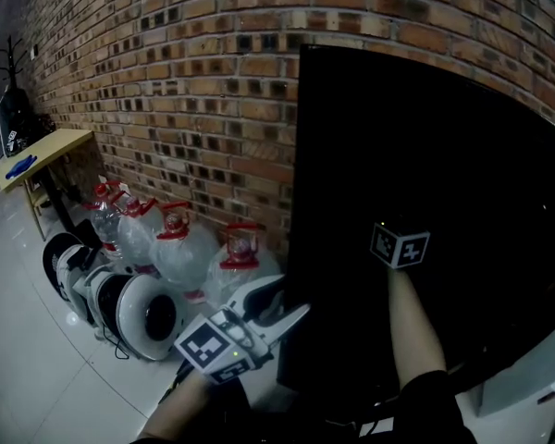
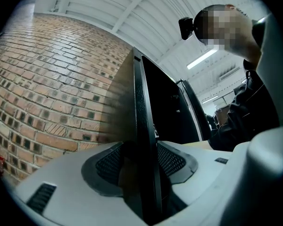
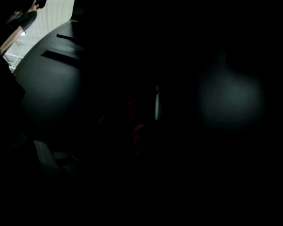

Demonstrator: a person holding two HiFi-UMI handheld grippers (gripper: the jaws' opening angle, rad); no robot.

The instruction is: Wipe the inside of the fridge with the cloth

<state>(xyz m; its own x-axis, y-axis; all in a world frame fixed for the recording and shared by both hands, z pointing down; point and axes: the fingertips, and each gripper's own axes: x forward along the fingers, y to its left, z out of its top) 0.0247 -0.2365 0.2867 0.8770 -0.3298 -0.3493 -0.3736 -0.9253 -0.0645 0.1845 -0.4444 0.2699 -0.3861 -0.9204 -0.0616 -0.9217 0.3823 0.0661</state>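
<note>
**Q:** Where does the fridge stand?

**A:** The tall black fridge (image 1: 462, 155) stands against a brick wall (image 1: 166, 63), on a white tiled floor (image 1: 28, 359). Large water jugs (image 1: 180, 248) with red caps line the foot of the wall just beside it. A small wooden table (image 1: 51, 144) sits farther left.

**Q:** What is the left gripper doing?

**A:** The left gripper (image 1: 287, 305), at the fridge's lower left, is clamped on the edge of the thin black door (image 2: 142, 112). In the left gripper view, one textured pad (image 2: 111, 163) lies on the door face toward the bricks and the other on the opposite face. The panel fills the gap between them.

**Q:** And the right one?

**A:** In the head view the right gripper (image 1: 400, 246) shows only by its marker cube, at the end of a forearm (image 1: 416, 331) held out against the dark of the fridge. Its own view is almost wholly black, so whether its jaws stand apart or together cannot be told.

**Q:** The cloth?

**A:** It cannot be made out in that darkness. A faint reddish patch (image 3: 137, 135) shows near the middle of the right gripper view, too dim to name.
</note>
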